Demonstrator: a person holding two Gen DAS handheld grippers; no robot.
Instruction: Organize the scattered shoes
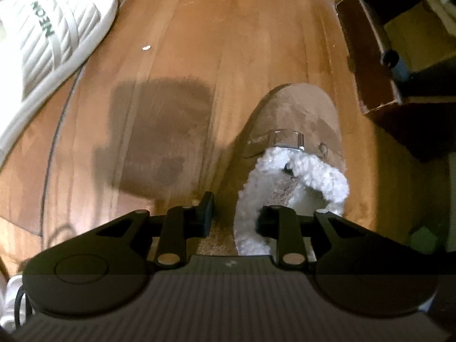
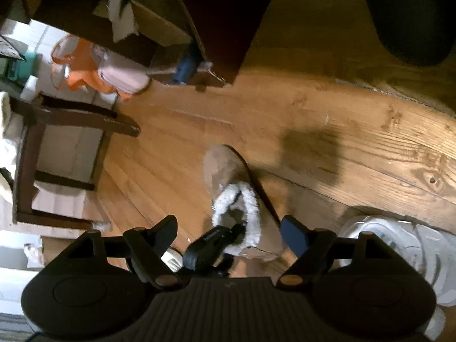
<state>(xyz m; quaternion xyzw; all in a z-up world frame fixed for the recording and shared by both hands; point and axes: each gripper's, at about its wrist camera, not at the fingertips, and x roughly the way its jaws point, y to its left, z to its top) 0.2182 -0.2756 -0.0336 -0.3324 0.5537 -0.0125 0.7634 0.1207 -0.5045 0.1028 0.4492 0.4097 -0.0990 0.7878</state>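
**Fingers closing on a fleece-lined slipper**

Fingers of the left gripper [image 1: 235, 213] are pinching the side wall of the tan slipper [image 1: 296, 131] at its white fleece collar, on the wooden floor [image 1: 228, 42]. Its strap is carrying 1 silver buckle [image 1: 287, 139]. A white slide [image 1: 54, 37] nearby is reading "NEON". The right gripper [image 2: 230, 228] is hanging open above.

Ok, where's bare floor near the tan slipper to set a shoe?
Floor between white slide and slipper is bare; so are planks between slipper and cabinet. Crowded by the sneaker and stool frame.
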